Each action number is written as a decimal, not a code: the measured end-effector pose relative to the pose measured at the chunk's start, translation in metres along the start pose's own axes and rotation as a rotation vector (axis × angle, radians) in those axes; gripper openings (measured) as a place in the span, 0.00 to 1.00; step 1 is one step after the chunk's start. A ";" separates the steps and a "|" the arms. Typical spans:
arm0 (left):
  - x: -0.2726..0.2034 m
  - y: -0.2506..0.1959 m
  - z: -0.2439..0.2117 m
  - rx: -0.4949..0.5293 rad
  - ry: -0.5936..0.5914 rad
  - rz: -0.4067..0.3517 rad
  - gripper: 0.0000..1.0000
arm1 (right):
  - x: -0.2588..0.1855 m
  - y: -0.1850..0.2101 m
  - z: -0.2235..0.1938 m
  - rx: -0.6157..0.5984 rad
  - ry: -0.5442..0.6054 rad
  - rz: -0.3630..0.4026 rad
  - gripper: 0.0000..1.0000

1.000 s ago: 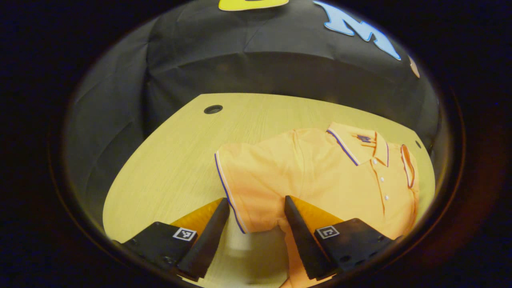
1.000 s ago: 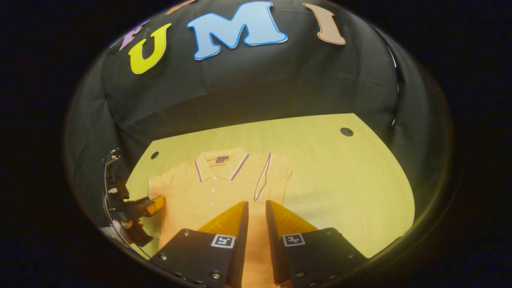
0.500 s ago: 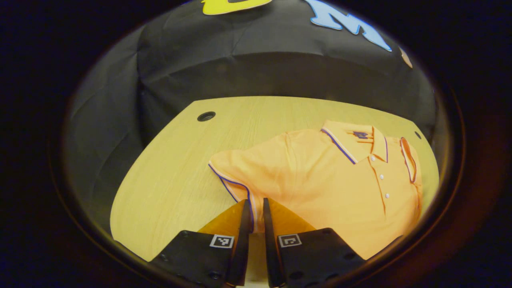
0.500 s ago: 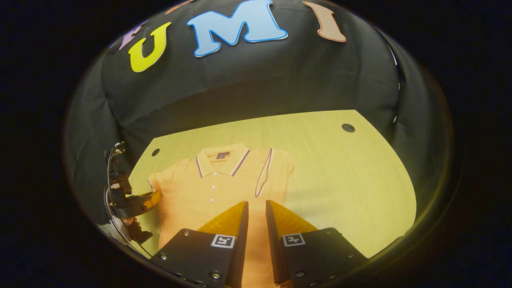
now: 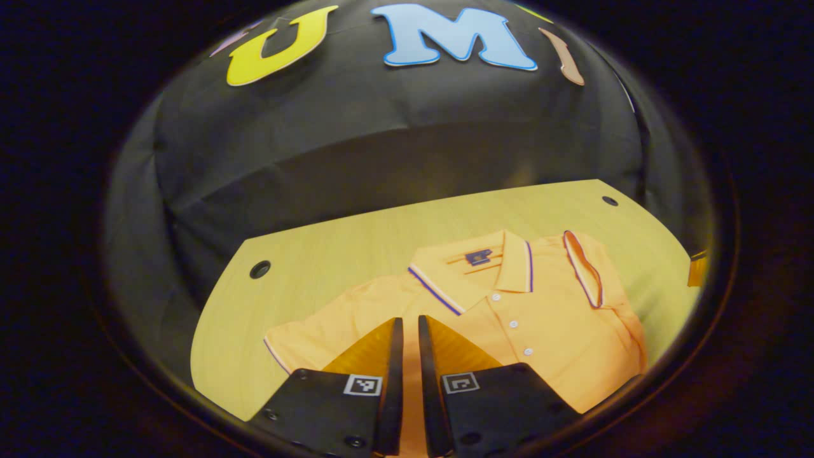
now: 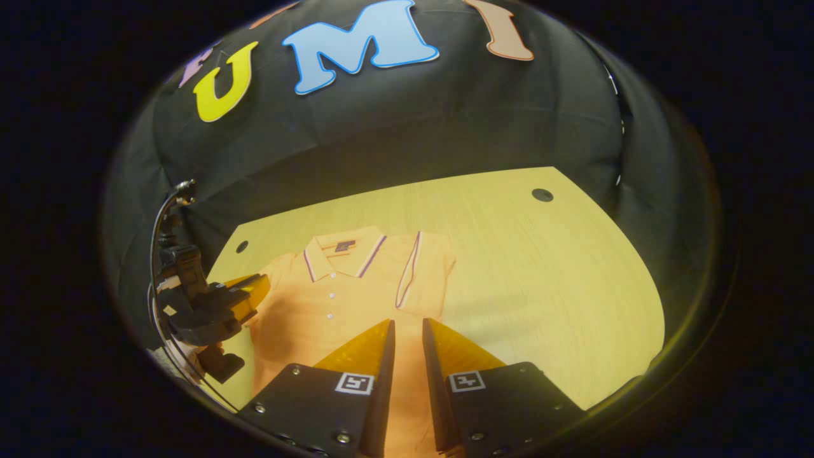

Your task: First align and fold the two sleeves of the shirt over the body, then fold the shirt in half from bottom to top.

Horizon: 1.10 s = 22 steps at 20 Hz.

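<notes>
Shirt, an orange polo with striped collar trim, lies front up on the wooden table, low and right of centre in the left gripper view; in the right gripper view it sits left of centre; one sleeve is already folded over the body, its striped cuff running beside the collar; the other sleeve lies spread toward the lower left of the left gripper view.

We see bare tabletop across the whole right half of the right gripper view, out to a round cable hole near the far corner; a second hole marks the far left corner in the left gripper view, with open wood between it and the spread sleeve; the booth wall rises just behind the table's far edge.

The left gripper has its fingers drawn nearly together with a thin slit between them, over the shirt near the spread sleeve; we cannot tell whether cloth is pinched; seen from the right gripper view it hangs at the left edge of the frame beside the shirt's shoulder; the right gripper likewise shows a narrow gap, over the shirt's lower body; the hem is cut off behind both sets of fingers.
</notes>
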<state>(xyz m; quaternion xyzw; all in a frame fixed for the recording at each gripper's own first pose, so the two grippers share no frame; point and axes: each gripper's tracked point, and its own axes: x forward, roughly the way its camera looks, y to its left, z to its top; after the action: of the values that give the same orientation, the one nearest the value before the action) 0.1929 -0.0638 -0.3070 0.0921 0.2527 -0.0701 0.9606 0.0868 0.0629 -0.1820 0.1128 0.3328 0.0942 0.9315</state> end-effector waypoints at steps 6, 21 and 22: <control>0.009 -0.046 -0.007 -0.009 0.040 -0.072 0.07 | -0.009 -0.024 -0.008 0.045 -0.004 -0.038 0.29; -0.085 -0.011 -0.040 -0.099 0.061 -0.083 0.72 | -0.021 -0.020 -0.046 -0.002 0.050 0.009 0.31; -0.098 -0.008 -0.048 -0.097 0.066 -0.078 0.76 | -0.023 -0.018 -0.053 -0.006 0.060 0.021 0.34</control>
<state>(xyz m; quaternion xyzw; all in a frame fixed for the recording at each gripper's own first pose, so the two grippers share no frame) 0.0844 -0.0530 -0.3007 0.0378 0.2909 -0.0918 0.9516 0.0370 0.0477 -0.2129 0.1105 0.3593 0.1081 0.9203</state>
